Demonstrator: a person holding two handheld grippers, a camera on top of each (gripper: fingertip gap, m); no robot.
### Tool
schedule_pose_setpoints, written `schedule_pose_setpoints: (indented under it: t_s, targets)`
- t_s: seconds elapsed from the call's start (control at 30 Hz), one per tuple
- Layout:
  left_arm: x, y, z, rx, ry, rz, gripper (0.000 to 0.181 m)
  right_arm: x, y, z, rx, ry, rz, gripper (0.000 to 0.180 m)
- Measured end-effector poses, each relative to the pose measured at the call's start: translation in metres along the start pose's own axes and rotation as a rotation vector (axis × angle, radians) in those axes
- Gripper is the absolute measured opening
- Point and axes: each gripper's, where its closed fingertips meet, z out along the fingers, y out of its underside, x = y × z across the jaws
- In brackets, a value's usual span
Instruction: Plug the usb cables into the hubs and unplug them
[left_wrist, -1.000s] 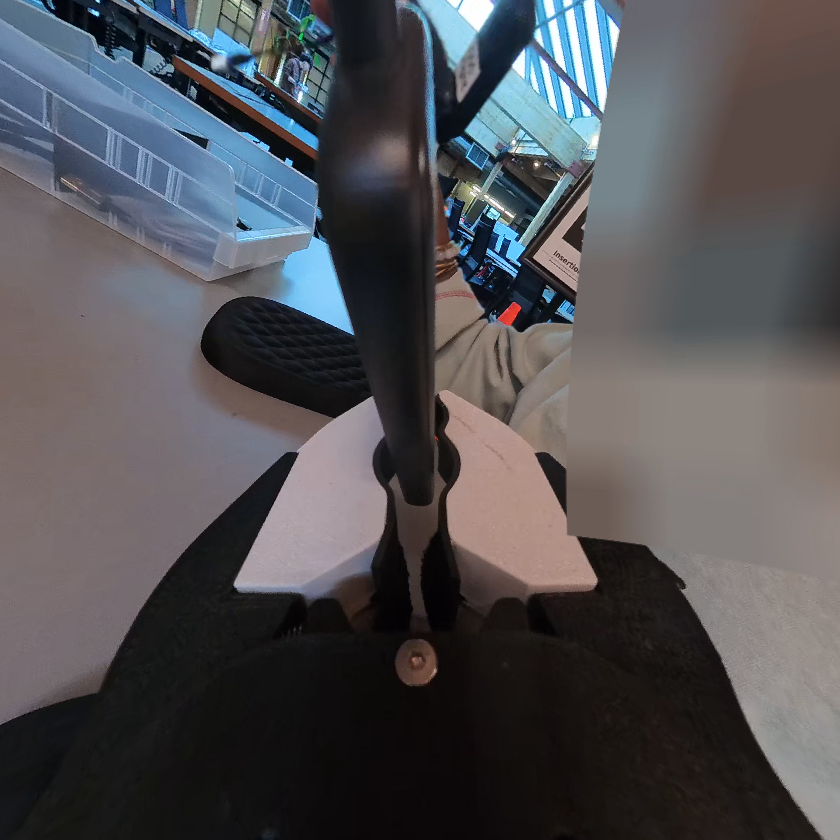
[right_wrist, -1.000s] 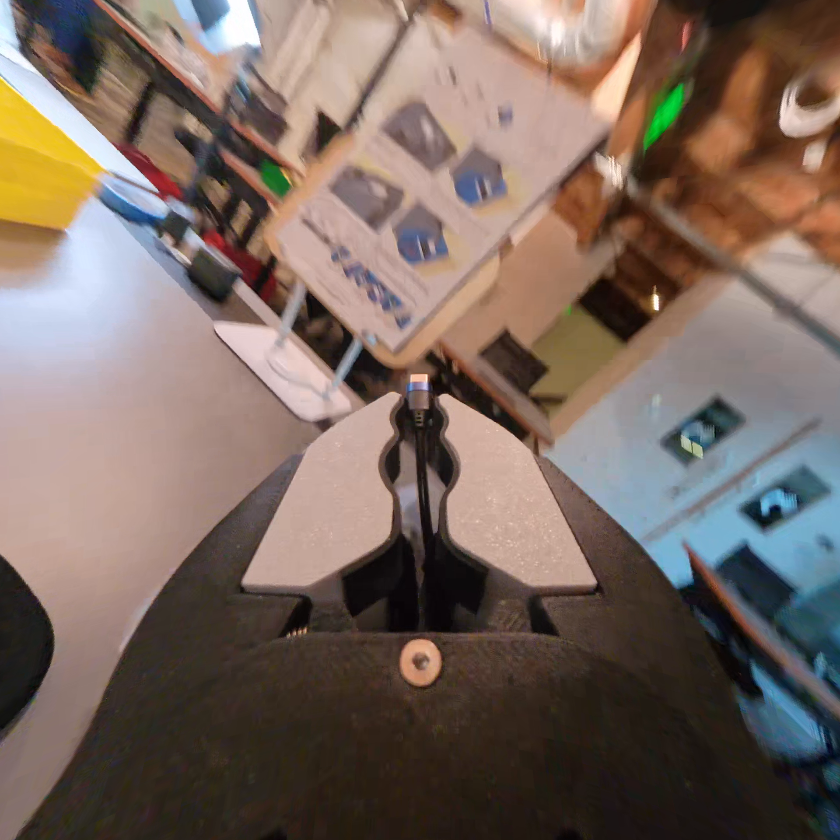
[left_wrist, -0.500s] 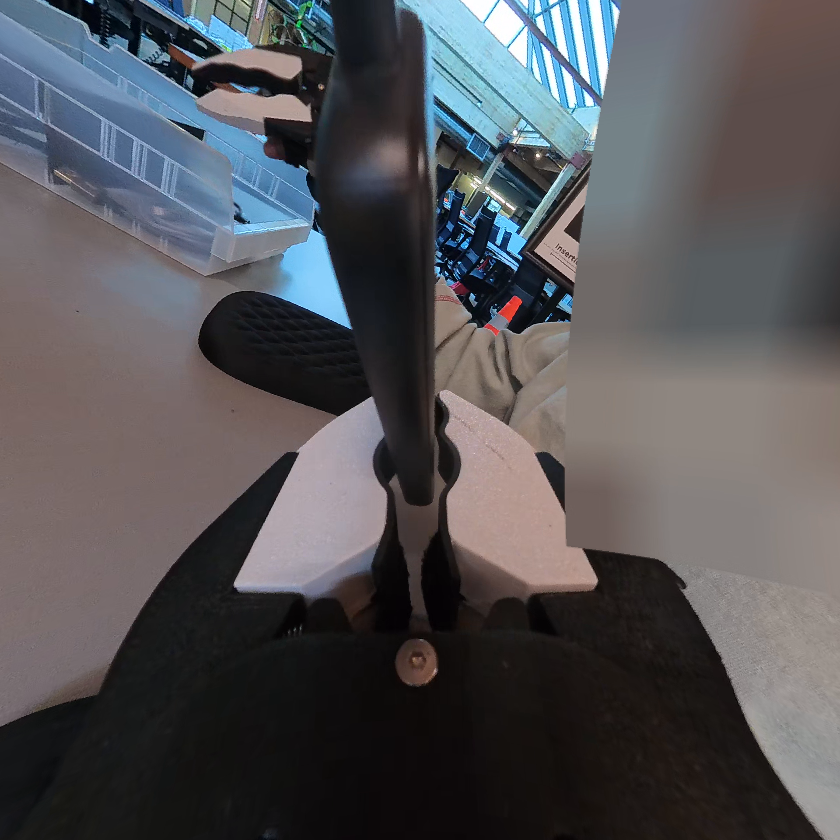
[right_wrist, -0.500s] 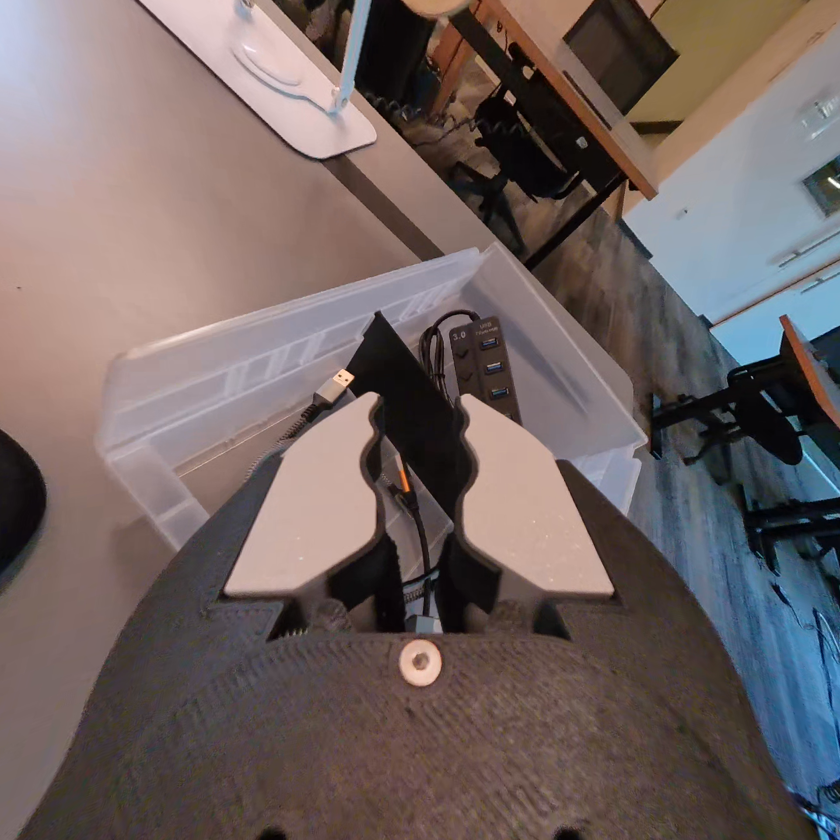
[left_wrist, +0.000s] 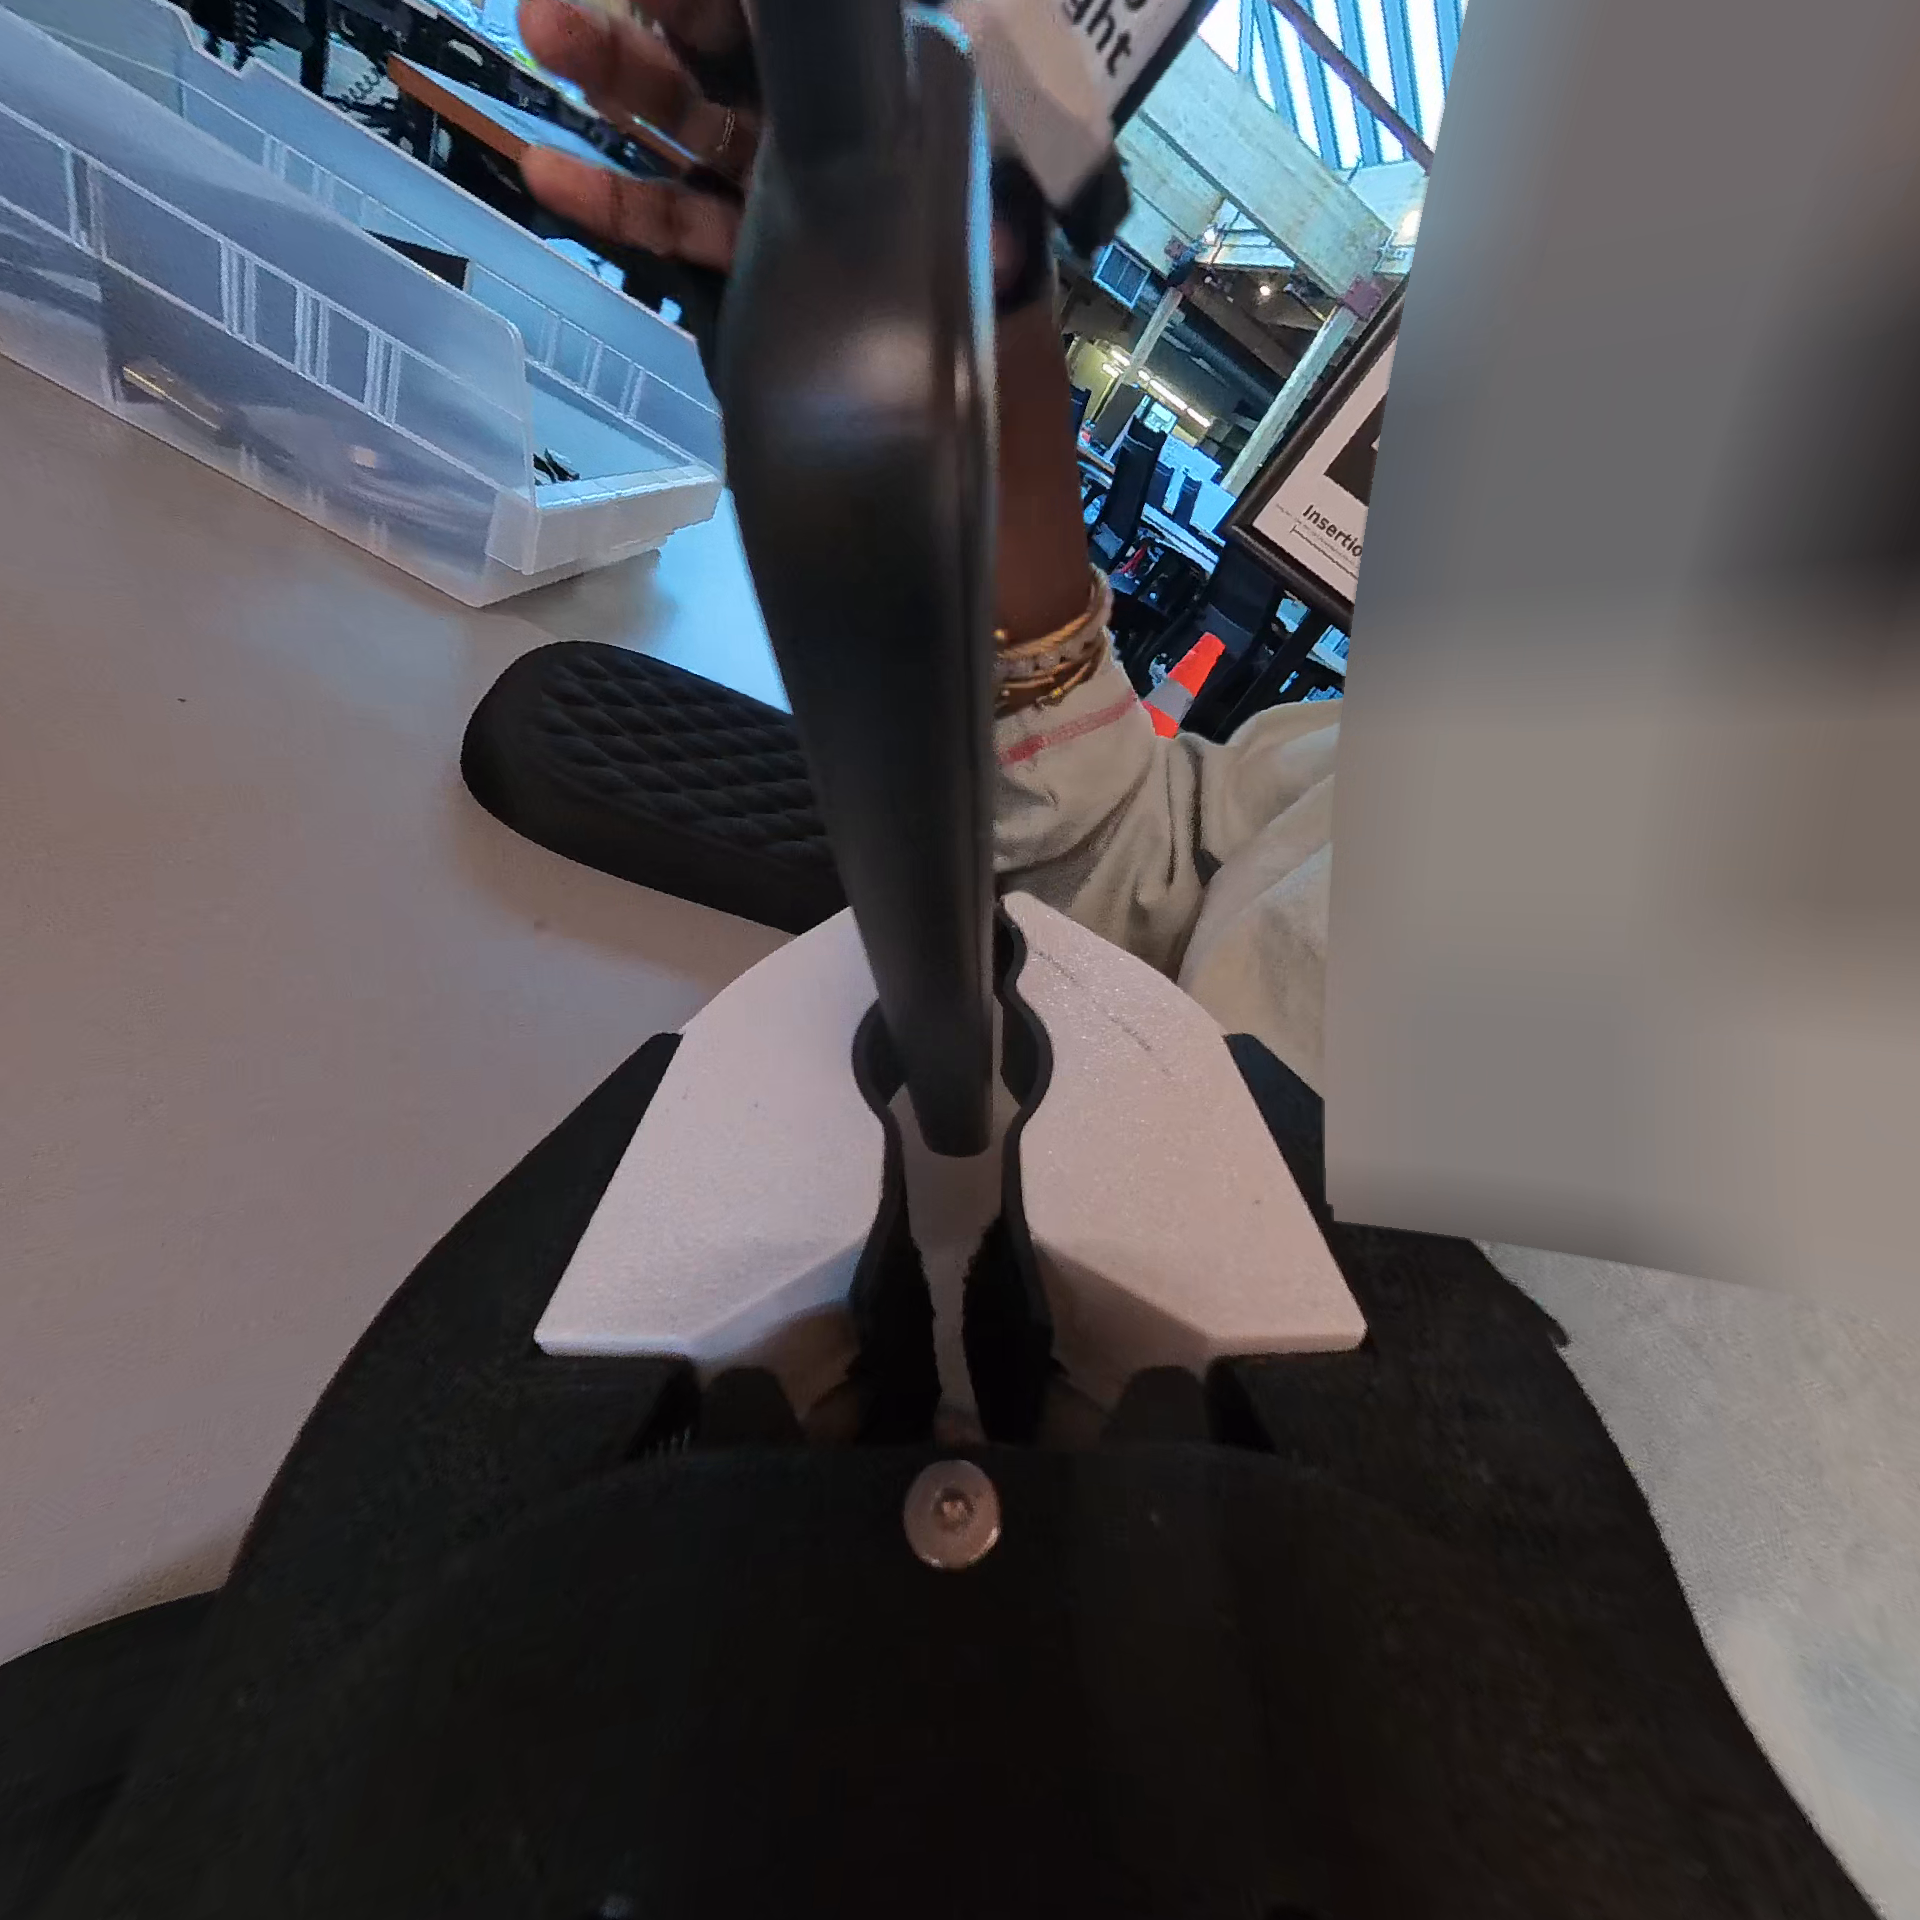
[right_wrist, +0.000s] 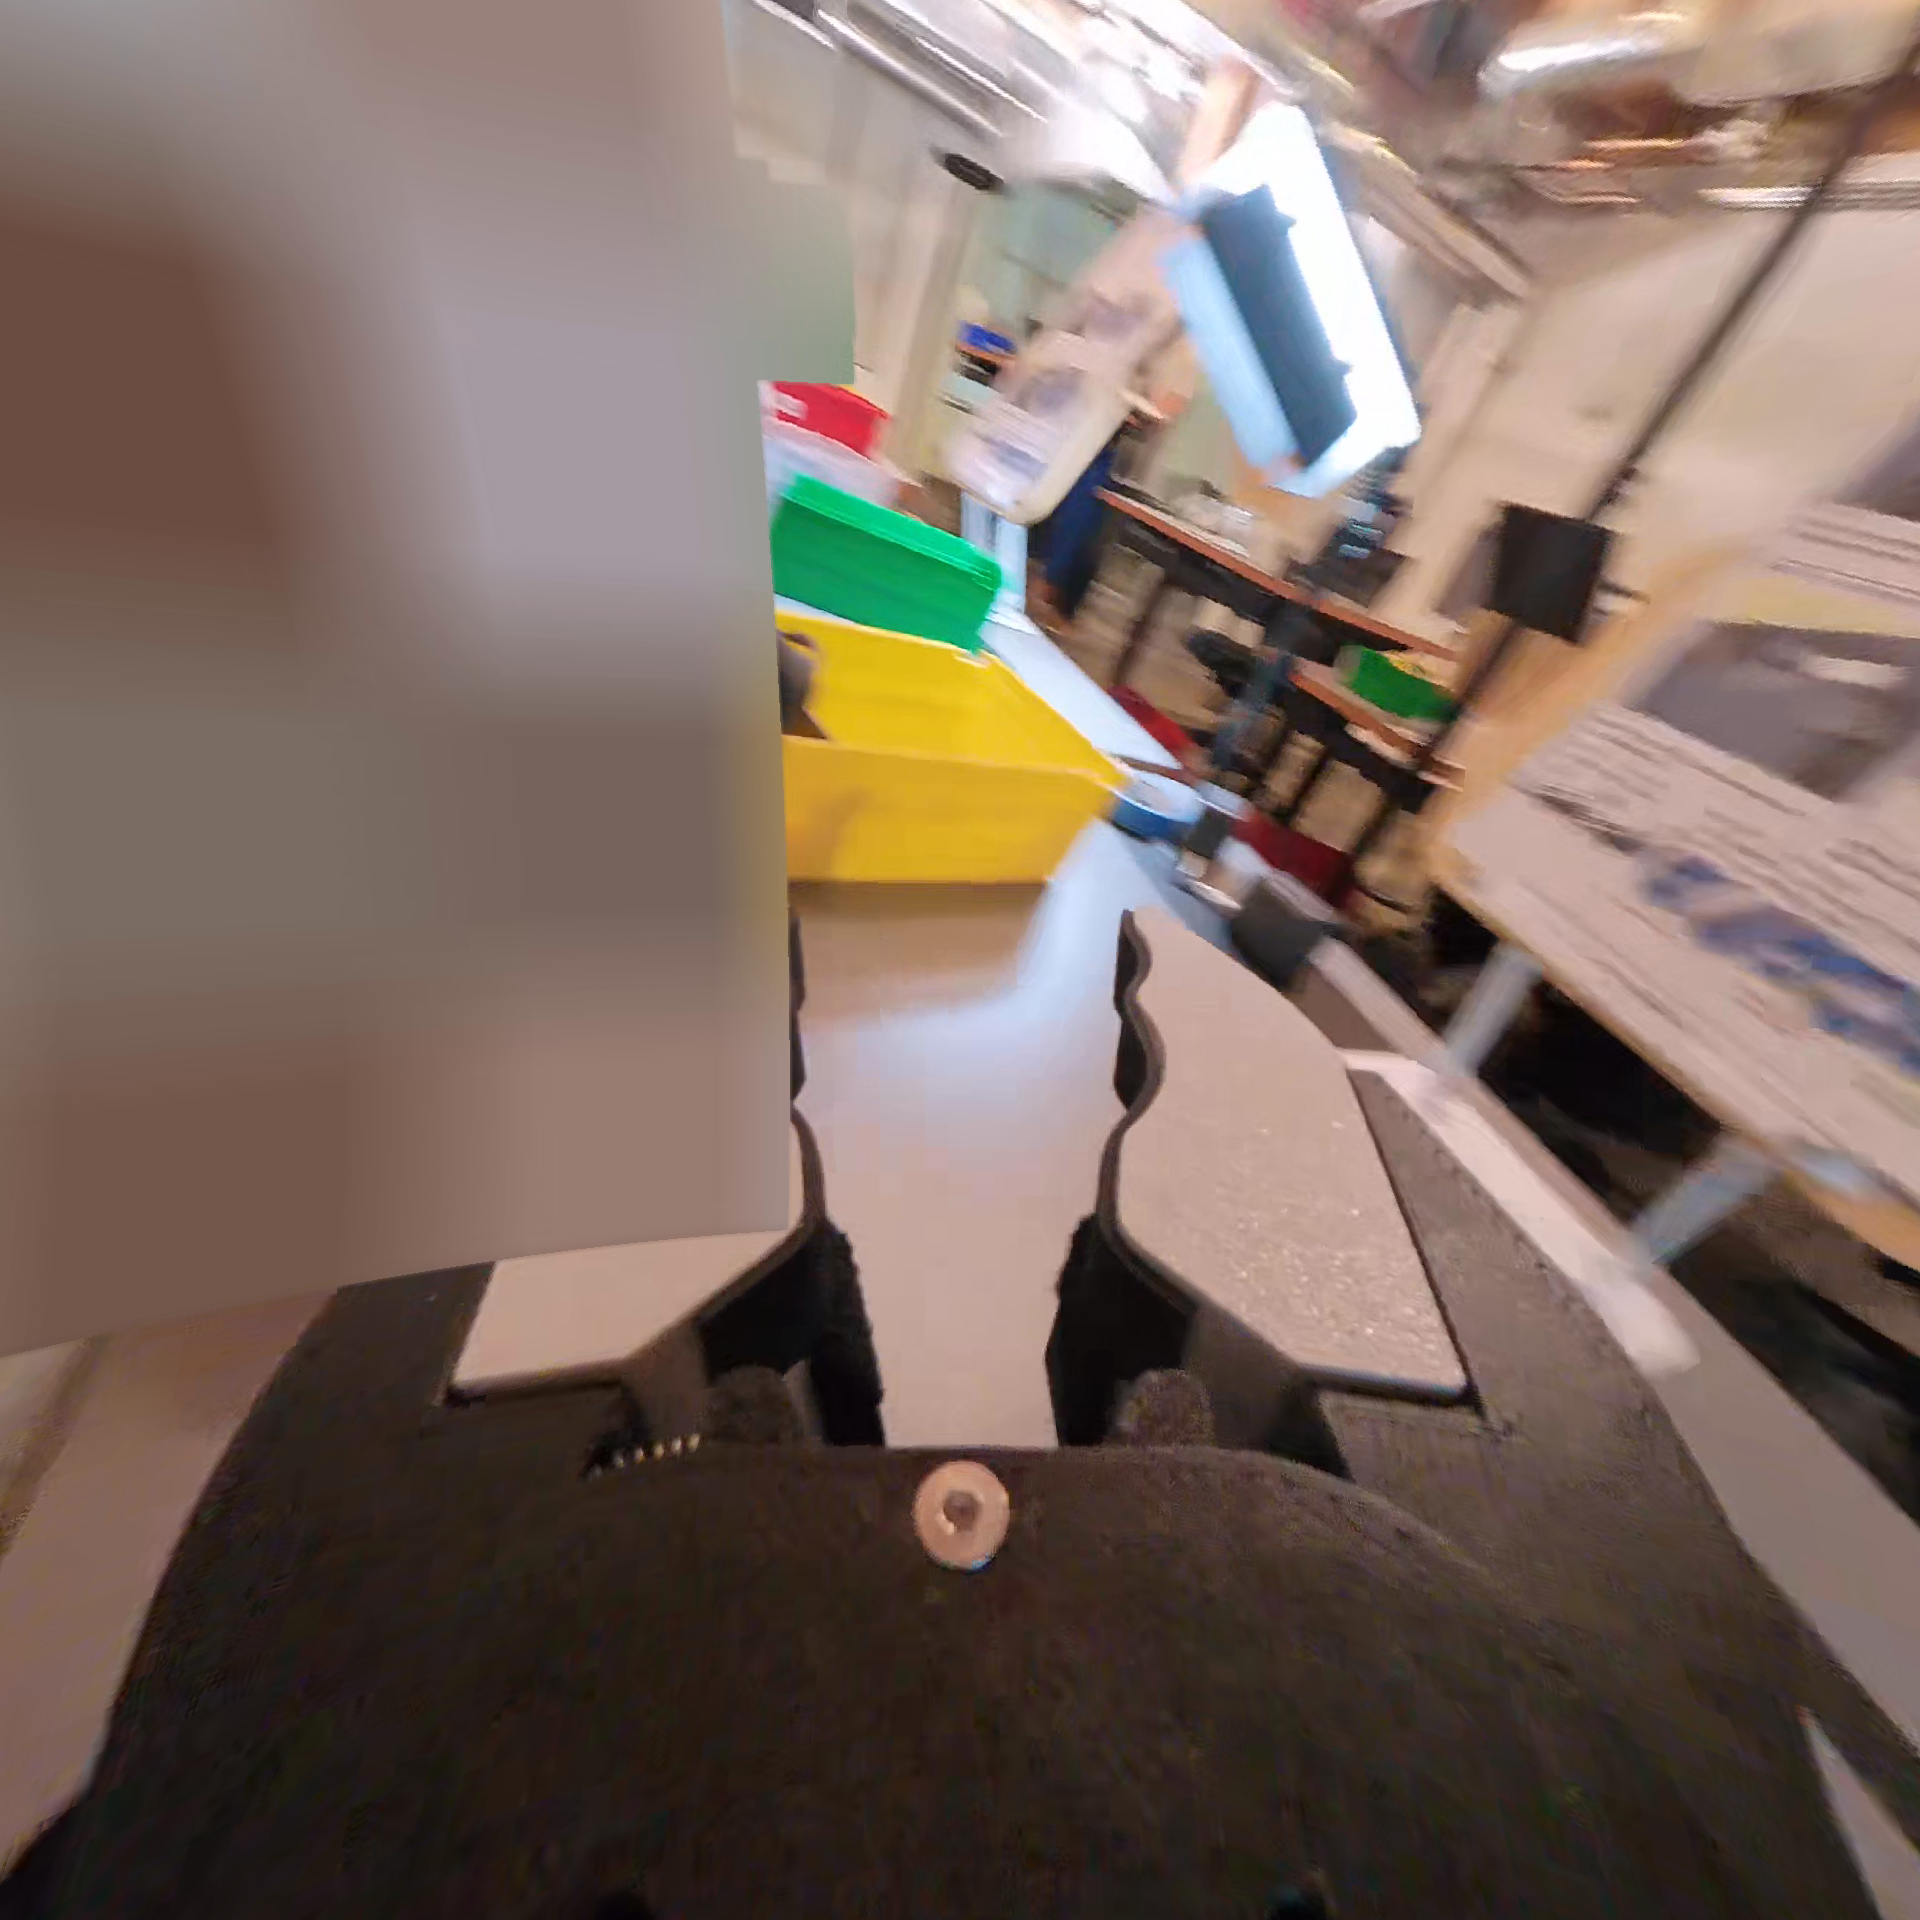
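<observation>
My left gripper (left_wrist: 940, 935) is shut on the lower end of a dark, flat USB hub (left_wrist: 873, 520), which stands upright above the grey table (left_wrist: 260, 935). A hand (left_wrist: 623, 156) reaches across behind the hub's top. My right gripper (right_wrist: 961, 935) is open and empty, its jaws wide apart over the table (right_wrist: 935, 1122). Its left finger is partly hidden by a blurred patch. No cable shows in either view.
A clear plastic bin (left_wrist: 312, 343) stands at the far left. A black quilted pad (left_wrist: 644, 758) lies on the table beyond the left gripper, next to a grey sleeve (left_wrist: 1101, 842). A yellow bin (right_wrist: 914, 758) and a green bin (right_wrist: 873, 561) stand ahead of the right gripper.
My right gripper held a USB cable, let it go over the clear bin and opened. It has swung round to face the yellow bin. The left gripper still holds the hub in place.
</observation>
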Motion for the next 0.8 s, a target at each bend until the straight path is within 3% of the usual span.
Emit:
schedule_pose_setpoints:
  t_s: [0.1, 0.2, 0.3, 0.33, 0.37, 0.6, 0.8]
  targets:
    - [0.0, 0.002, 0.001, -0.012, -0.01, 0.014, 0.013, -0.047, 0.002, 0.042, 0.027, -0.211, 0.095, 0.057]
    - [0.0, 0.003, 0.002, -0.023, -0.018, 0.027, 0.013, -0.081, 0.028, 0.071, -0.076, -0.345, 0.164, 0.06]
    - [0.001, 0.004, 0.003, -0.03, -0.022, 0.037, 0.013, -0.1, 0.051, 0.086, -0.174, -0.405, 0.167, 0.05]
    - [0.001, 0.004, 0.003, -0.033, -0.022, 0.037, 0.013, -0.104, 0.054, 0.087, -0.181, -0.419, 0.146, 0.038]
    - [0.0, 0.004, 0.003, -0.035, -0.027, 0.034, 0.013, -0.105, 0.055, 0.088, -0.173, -0.413, 0.119, 0.028]
    - [-0.002, -0.003, 0.0, 0.014, -0.032, 0.011, 0.033, -0.093, 0.031, 0.076, -0.08, -0.361, 0.077, 0.019]
    - [-0.005, -0.004, -0.001, 0.021, -0.042, -0.018, 0.037, -0.045, -0.012, 0.038, 0.106, -0.174, 0.058, 0.012]
